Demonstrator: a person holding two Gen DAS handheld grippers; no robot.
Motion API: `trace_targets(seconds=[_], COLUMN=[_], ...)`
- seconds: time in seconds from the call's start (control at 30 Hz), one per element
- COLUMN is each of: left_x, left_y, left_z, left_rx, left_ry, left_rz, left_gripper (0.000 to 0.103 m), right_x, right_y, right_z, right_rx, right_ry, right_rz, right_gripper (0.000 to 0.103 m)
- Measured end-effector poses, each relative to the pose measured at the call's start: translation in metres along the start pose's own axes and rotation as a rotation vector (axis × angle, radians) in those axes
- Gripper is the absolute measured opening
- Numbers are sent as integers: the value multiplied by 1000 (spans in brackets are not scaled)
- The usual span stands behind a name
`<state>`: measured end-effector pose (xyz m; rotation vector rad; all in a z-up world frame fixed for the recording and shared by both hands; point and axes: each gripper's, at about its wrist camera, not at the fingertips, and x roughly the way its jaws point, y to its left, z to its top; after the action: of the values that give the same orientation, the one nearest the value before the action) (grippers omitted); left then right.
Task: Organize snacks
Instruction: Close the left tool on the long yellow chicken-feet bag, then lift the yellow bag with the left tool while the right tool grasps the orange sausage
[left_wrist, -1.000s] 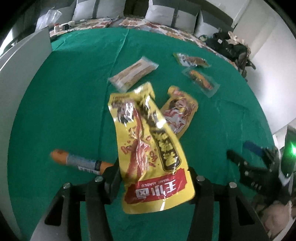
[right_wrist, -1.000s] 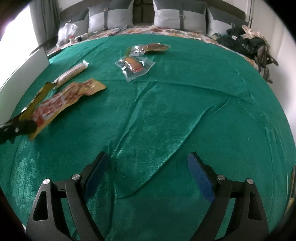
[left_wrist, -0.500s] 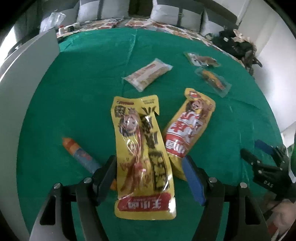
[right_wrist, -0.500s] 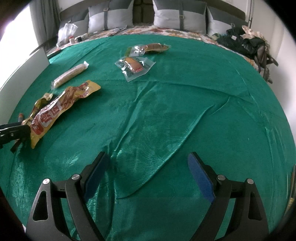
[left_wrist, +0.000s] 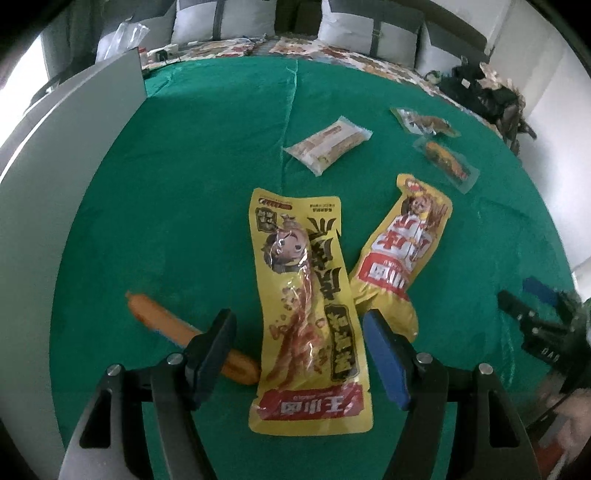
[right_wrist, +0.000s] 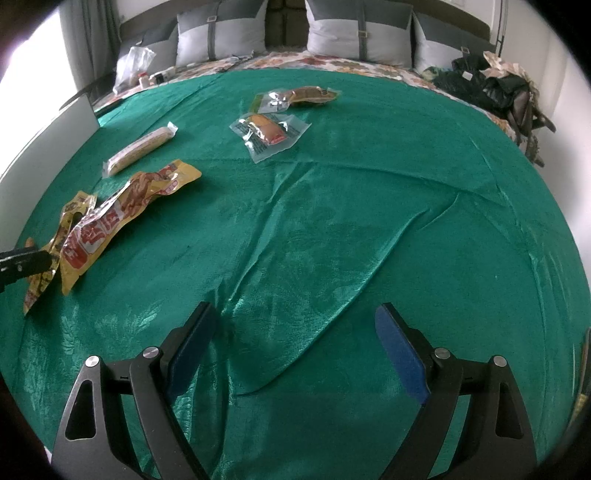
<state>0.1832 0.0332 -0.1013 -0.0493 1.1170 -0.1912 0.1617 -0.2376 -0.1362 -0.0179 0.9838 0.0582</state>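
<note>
A long yellow snack pouch (left_wrist: 306, 310) lies flat on the green cloth (left_wrist: 184, 203), between the fingers of my left gripper (left_wrist: 297, 317). That gripper is open and its pads do not touch the pouch. A second yellow and red pouch (left_wrist: 399, 254) lies just to its right, and an orange sausage stick (left_wrist: 177, 332) lies to its left, partly under the left finger. Farther off lie a white-wrapped bar (left_wrist: 328, 144) and two clear packs (left_wrist: 424, 123) (left_wrist: 447, 160). My right gripper (right_wrist: 295, 314) stands open over bare cloth, holding nothing.
A white panel (left_wrist: 74, 122) borders the cloth on the left. Grey pillows (right_wrist: 218, 37) and a plastic bag (right_wrist: 133, 66) sit at the back. A dark pile of bags (right_wrist: 491, 85) lies at the back right. The cloth (right_wrist: 332, 221) has raised folds in the middle.
My left gripper opened and let go of the yellow pouch, which dropped flat onto the cloth beside the red and yellow pouch. The right gripper has not moved.
</note>
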Motion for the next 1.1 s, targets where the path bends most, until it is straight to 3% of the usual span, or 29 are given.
trace_targets(seconds=[0.27,0.4,0.5,0.8,1.1], left_x=[5,-3,-8,-22,-35], left_y=[-6,-2,3,14,42], left_z=[-8,-9,-9,-16,-29], left_rx=[53,55,40,-8,-64], left_ry=[19,10,8,-7,-18], left_rz=[31,15,-24,-61,-80], left_gripper=[70,37,28,20,19], right_x=[0,0,0,0,-1], right_y=[0,0,0,0,1], right_z=[0,0,0,0,1], right_rx=[0,0,0,-1,-1], right_ry=[-1,-1,-2,-4,-7], right_rz=[0,0,-1,-1,-2], right_gripper=[91,91,91,91,91])
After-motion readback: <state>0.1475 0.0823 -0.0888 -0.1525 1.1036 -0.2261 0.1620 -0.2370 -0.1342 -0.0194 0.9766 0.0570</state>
